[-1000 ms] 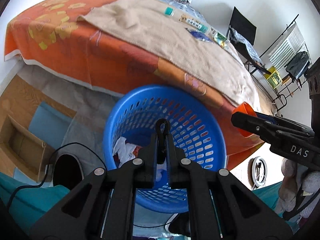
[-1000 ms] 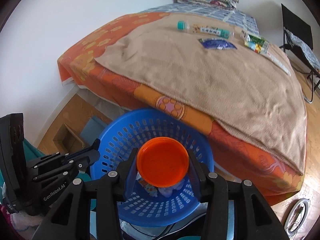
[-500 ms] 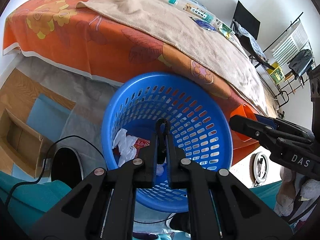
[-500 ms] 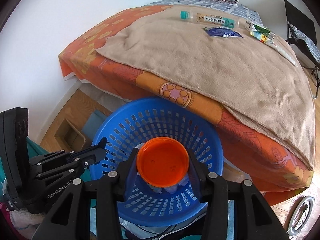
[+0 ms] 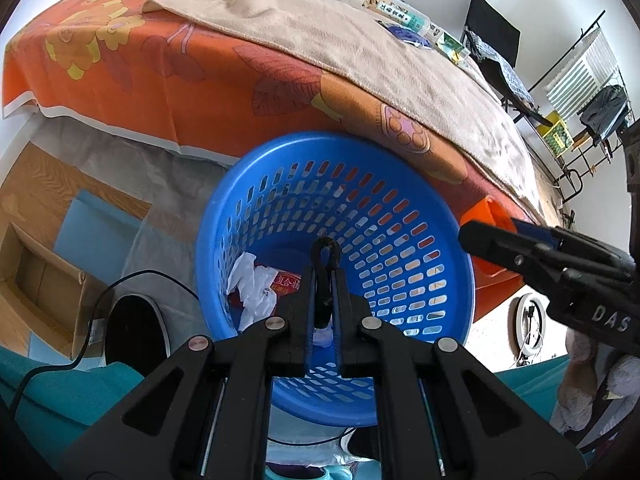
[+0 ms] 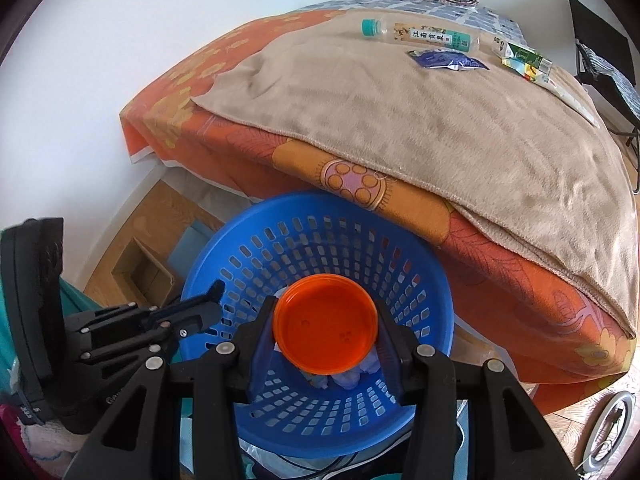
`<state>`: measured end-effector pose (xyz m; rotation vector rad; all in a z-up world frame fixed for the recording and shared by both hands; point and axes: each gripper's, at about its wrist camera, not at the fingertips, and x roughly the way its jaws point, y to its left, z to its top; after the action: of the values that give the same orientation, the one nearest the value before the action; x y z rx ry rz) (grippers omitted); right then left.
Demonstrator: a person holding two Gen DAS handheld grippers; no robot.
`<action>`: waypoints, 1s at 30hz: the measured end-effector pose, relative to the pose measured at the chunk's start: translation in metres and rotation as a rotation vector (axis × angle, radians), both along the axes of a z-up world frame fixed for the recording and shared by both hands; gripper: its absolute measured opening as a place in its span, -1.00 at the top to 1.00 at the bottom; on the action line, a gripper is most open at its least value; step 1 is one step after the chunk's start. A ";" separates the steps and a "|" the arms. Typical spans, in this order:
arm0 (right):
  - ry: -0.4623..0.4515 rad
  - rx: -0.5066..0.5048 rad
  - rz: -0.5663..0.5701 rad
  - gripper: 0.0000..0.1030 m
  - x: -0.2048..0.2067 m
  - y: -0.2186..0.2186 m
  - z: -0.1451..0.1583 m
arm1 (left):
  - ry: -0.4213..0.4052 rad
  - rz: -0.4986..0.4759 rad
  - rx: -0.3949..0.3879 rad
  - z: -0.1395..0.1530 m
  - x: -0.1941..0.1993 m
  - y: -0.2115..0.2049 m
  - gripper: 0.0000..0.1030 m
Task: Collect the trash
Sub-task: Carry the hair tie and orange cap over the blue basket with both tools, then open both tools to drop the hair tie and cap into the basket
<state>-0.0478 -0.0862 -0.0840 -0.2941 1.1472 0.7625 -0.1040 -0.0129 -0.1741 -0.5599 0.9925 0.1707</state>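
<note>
In the right wrist view the right gripper [image 6: 326,326] sits at lower centre, its jaws partly spread and pressed on either side of an orange cup [image 6: 325,323], a round, smooth plastic piece seen mouth-on. Directly below and behind it in the frame lies the blue basket [image 6: 256,264], so the cup hangs over the basket's open mouth; letting go looks like all the next move needs. The basket is rigid plastic, round, its wall pierced with rows of slots, and white crumpled paper [image 5: 252,284] with a red wrapper already lies at its bottom.

The left gripper [image 5: 325,248] is at lower centre of the left wrist view, jaws fully together and apparently holding nothing, though its tips overlap the basket interior and the view there is poor.

Upper right in the right wrist view, well apart from both grippers, a clear bottle [image 6: 420,36] lies on its side on the soft beige blanket [image 6: 400,120], long axis roughly left to right, with a blue wrapper [image 6: 446,59] and a green carton [image 6: 524,58] beside it.
</note>
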 end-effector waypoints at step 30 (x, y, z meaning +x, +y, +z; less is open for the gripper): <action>0.015 -0.018 -0.067 -0.40 0.012 -0.012 -0.007 | 0.015 0.022 0.031 0.005 0.004 -0.005 0.15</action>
<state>-0.0360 -0.0981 -0.0910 -0.2644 1.1731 0.6968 -0.1004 -0.0175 -0.1691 -0.5422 0.9969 0.2096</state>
